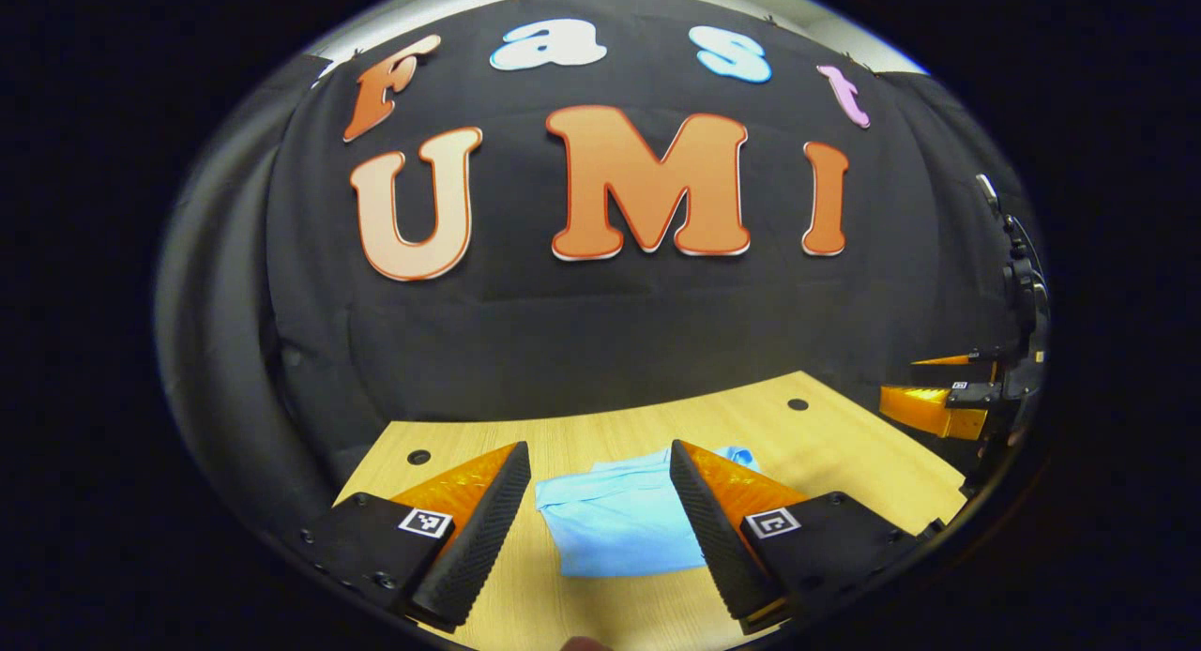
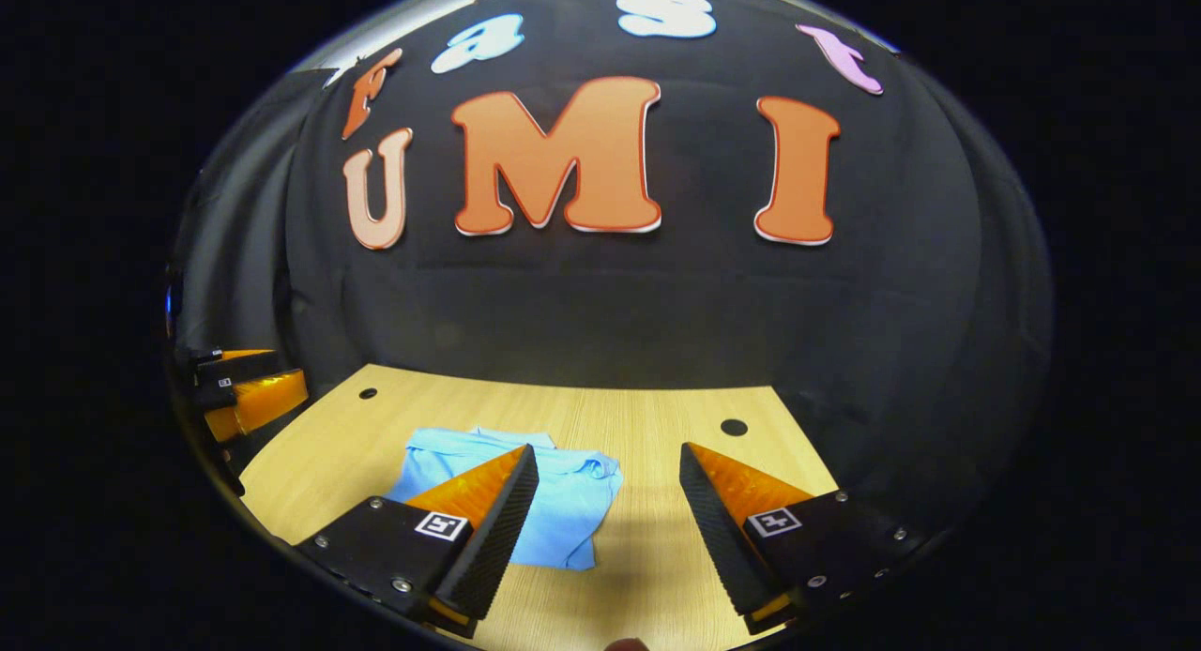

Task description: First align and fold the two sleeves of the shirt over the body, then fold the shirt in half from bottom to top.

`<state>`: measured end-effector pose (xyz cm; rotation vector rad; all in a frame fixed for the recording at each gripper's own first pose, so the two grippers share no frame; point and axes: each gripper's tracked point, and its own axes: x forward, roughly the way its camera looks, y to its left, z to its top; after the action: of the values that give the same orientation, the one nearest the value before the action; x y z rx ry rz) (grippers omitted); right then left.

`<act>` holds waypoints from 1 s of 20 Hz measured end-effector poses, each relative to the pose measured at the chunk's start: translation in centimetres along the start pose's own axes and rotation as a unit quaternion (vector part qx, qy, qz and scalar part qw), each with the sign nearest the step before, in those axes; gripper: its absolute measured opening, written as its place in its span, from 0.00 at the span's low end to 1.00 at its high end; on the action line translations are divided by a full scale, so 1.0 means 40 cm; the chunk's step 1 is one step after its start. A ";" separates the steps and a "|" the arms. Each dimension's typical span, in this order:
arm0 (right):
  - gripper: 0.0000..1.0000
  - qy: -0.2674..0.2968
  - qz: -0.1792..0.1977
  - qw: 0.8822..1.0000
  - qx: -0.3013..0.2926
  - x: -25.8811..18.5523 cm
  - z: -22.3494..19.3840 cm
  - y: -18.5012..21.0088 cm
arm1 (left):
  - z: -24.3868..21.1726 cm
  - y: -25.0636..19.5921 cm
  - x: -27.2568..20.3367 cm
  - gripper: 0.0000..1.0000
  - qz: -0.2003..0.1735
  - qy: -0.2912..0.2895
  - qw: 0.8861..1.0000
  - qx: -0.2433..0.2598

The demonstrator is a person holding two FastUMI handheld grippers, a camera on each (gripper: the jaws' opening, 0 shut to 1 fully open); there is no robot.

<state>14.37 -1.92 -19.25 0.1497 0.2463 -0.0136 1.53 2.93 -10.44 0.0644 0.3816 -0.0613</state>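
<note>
Your left gripper (image 1: 600,529) has its fingers wide apart above the table (image 1: 844,445), holding nothing, and the folded light blue shirt (image 1: 624,524) lies flat between them. Your right gripper (image 2: 608,529) is also spread, empty, with the shirt (image 2: 563,501) behind its left finger.

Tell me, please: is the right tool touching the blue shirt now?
Apart. In the right gripper view the right tool hangs open above the table, and the folded shirt lies flat beyond and below its fingers, with neither finger pressing the cloth.
</note>
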 end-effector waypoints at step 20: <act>0.93 -0.068 0.003 0.997 -0.042 -0.139 0.014 -0.005 | 0.050 -0.095 -0.286 0.98 0.048 -0.105 0.993 -0.035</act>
<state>9.12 -2.23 -17.38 0.0656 0.1094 -0.0072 -8.59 -0.45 -4.51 0.0061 0.1701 0.0397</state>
